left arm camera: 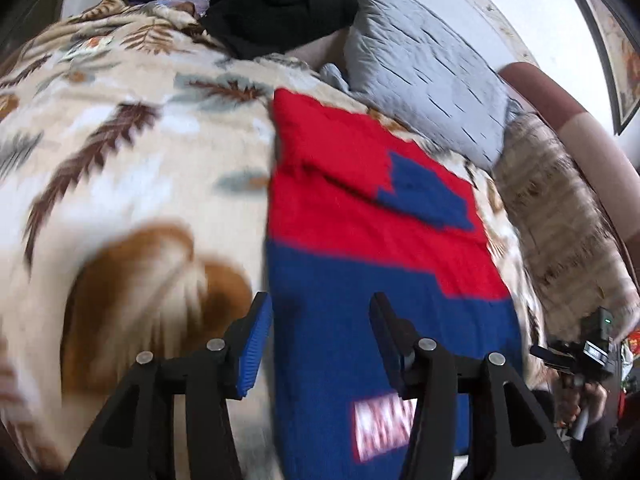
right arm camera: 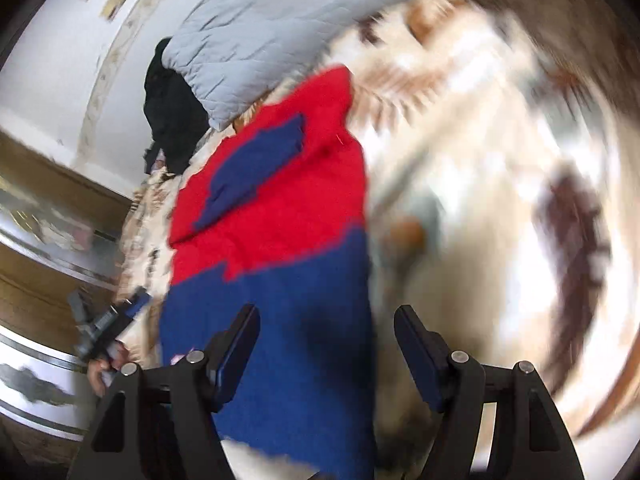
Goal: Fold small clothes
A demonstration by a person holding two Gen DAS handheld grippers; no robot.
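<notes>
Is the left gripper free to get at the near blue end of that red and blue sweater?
Probably yes. The left gripper hangs open and empty right over the sweater's blue end, with nothing lying on it on the blanket.

blanket [right arm camera: 500, 160] motion-blurred, sweater [left arm camera: 360, 240] label partly hidden behind jaws

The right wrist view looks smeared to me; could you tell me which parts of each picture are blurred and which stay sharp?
Right wrist view: the leaf-print blanket is streaked, worst toward the right edge; the red and blue knit is soft-edged; the right gripper stays sharp. Left wrist view: milder blur, the knit's white logo smeared, the left gripper crisp.
</notes>
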